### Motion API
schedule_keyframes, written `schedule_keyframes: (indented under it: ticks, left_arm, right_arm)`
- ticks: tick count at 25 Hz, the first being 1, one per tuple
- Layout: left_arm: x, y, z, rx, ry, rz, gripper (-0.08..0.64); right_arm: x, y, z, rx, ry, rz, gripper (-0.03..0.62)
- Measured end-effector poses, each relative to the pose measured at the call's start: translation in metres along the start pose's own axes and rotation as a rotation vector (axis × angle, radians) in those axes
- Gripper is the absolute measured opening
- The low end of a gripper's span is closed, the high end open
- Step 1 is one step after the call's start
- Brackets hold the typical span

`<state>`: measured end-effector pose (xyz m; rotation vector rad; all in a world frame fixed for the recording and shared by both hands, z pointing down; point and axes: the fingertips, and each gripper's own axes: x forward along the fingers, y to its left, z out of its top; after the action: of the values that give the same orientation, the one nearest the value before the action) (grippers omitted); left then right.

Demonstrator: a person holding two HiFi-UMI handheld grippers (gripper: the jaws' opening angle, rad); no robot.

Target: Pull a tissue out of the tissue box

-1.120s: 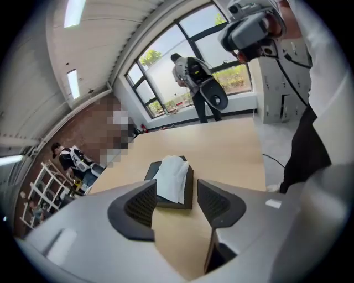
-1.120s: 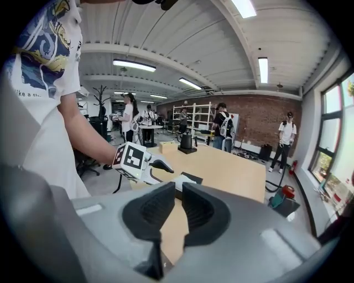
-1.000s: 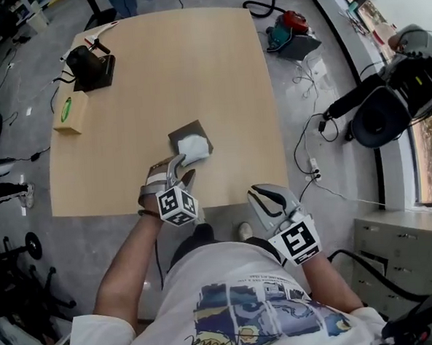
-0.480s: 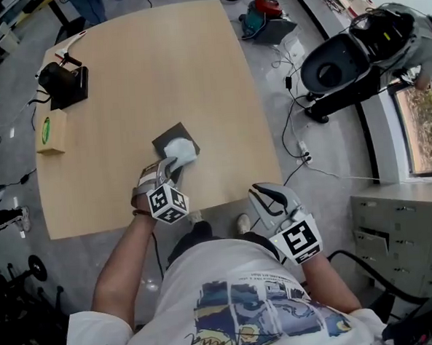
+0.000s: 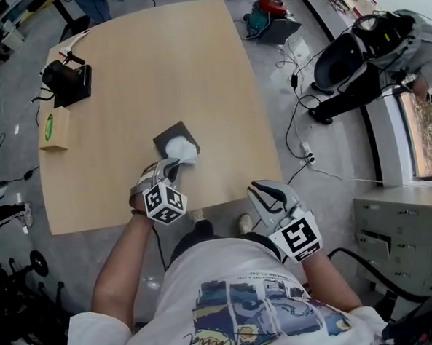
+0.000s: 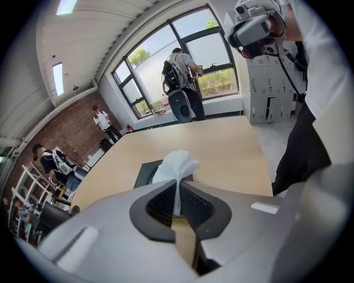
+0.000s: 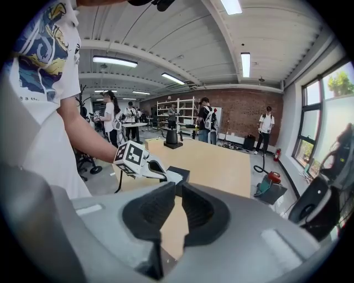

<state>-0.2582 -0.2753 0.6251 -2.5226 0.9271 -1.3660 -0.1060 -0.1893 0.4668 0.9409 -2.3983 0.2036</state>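
Observation:
A dark tissue box (image 5: 171, 134) sits near the front edge of the wooden table (image 5: 158, 62), with a white tissue (image 5: 180, 149) standing out of its top. My left gripper (image 5: 172, 163) reaches in from the near side and is shut on that tissue. In the left gripper view the tissue (image 6: 176, 164) rises from between the closed pads, with the box (image 6: 146, 172) just behind. My right gripper (image 5: 260, 192) hangs off the table's front edge, right of the box, shut on nothing. The right gripper view shows the left gripper (image 7: 136, 160) at the box (image 7: 181, 173).
At the table's far left corner stand a tan box with a green label (image 5: 53, 129) and a black device (image 5: 66, 79). Cables, a red tool (image 5: 270, 6) and a black round machine (image 5: 340, 60) lie on the floor to the right. Grey cabinets (image 5: 394, 226) stand nearby.
The left gripper's jaws, open beside the tissue a second ago, have closed on it. The right gripper has stayed where it was. The head camera's view has shifted a little.

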Motion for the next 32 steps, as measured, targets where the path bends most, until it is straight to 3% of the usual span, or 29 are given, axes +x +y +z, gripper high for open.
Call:
schedule_keyframes:
  ticks: [14, 32]
  left_arm:
    - [-0.021, 0.033, 0.013, -0.192, 0.038, -0.012, 0.005]
    - [-0.031, 0.047, 0.027, -0.223, 0.116, 0.007, 0.005]
  right_arm:
    - [-0.025, -0.007, -0.011, -0.022, -0.038, 0.041, 0.028]
    - [-0.065, -0.024, -0.037, -0.024, -0.068, 0.060, 0.028]
